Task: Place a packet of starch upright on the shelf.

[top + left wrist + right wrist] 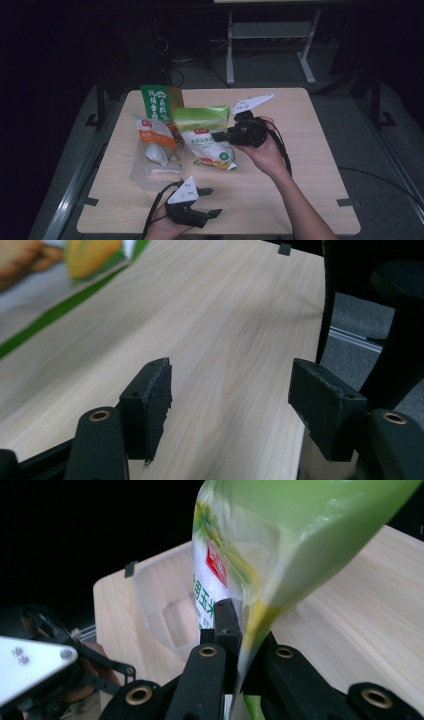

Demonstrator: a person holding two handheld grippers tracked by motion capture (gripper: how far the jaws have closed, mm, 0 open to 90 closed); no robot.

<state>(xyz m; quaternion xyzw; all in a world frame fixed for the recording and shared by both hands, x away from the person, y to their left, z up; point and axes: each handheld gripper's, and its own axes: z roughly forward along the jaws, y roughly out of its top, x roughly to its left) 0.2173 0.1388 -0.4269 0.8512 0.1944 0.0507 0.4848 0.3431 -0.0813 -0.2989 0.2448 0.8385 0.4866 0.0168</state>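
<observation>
A green and white food bag (206,135) with a corn picture stands tilted on the table, held at its right edge by my right gripper (222,135), whose jaws are shut on it. In the right gripper view the bag (260,555) rises from between the jaws at my right gripper (239,645). My left gripper (210,201) rests near the table's front edge, open, with nothing between its jaws; in its own view my left gripper (230,400) looks over bare wood toward the bag's corner (75,265).
A clear plastic bin (155,167) at the left holds an orange and white pouch (155,140). A green carton (160,102) stands behind it. The wooden table (300,165) ends in dark floor and metal desk legs (230,45) beyond.
</observation>
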